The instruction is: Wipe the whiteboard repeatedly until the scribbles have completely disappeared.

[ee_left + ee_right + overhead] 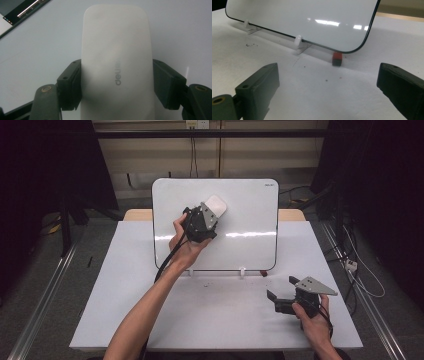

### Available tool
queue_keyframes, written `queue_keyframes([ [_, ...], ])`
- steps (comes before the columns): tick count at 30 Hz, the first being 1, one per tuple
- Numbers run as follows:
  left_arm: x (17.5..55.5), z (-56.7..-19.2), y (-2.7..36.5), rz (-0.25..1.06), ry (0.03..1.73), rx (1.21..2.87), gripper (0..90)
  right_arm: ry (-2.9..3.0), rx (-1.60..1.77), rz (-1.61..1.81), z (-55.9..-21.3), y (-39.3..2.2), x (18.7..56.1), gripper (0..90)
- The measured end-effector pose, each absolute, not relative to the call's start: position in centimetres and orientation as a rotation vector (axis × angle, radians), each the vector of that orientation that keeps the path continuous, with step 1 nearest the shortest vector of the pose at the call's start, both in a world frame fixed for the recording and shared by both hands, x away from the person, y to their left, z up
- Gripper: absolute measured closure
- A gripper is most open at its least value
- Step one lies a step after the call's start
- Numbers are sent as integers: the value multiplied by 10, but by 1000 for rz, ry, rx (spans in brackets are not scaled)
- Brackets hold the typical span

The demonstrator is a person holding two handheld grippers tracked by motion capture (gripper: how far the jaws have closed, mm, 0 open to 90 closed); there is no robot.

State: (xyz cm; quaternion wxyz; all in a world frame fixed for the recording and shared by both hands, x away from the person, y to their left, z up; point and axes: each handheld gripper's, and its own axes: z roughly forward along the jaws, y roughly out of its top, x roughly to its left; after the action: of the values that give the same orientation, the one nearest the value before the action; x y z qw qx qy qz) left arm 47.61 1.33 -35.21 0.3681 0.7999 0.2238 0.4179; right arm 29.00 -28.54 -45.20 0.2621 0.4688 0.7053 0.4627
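White plastic: the eraser (215, 205) is a smooth, rounded block, pinched in the left gripper (211, 213) and held up at the face of the whiteboard (250, 220).

High view, left gripper: raised over the upper middle of the board, with the eraser sticking out past its tips toward the board's top edge.
High view, right gripper: the right gripper (274, 296) sits low over the table (125, 285), near the board's bottom right corner and well apart from the eraser.

Left gripper view, grip: both jaws press on the long sides of the eraser (116, 62), roughly at its middle, just beside the grey printed logo; the rounded end reaches forward beyond them.
Left gripper view, background: the pale whiteboard (37, 50) lies straight ahead; whether the eraser's pad touches it I cannot tell.

Right gripper view, jaws: the right gripper (328, 82) stands spread wide with nothing between its jaws.
Right gripper view, ahead: the whiteboard (299, 15) leans on small white clips (298, 41), and a small red and black block (337, 59) rests at its lower corner.

Handling, my judgement: the eraser looks light and stiff, with a slick shell that could slide or twist between the pads when pushed on the board.
Best hold: across the long sides near the middle, as now, squarely and firmly.
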Motion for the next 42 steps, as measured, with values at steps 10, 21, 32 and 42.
queue_keyframes([
  [10,440,-393,7,1067,475,2095,311,1917,1253,1245,-451,-282,291,42],
  [21,417,-415,-3,1075,402,2163,311,1921,1254,1242,-452,-280,292,42],
  [32,409,-423,-8,1051,350,2204,312,1921,1253,1249,-451,-281,292,41],
  [42,433,-397,-3,1046,443,2152,311,1920,1253,1248,-451,-282,292,41],
])
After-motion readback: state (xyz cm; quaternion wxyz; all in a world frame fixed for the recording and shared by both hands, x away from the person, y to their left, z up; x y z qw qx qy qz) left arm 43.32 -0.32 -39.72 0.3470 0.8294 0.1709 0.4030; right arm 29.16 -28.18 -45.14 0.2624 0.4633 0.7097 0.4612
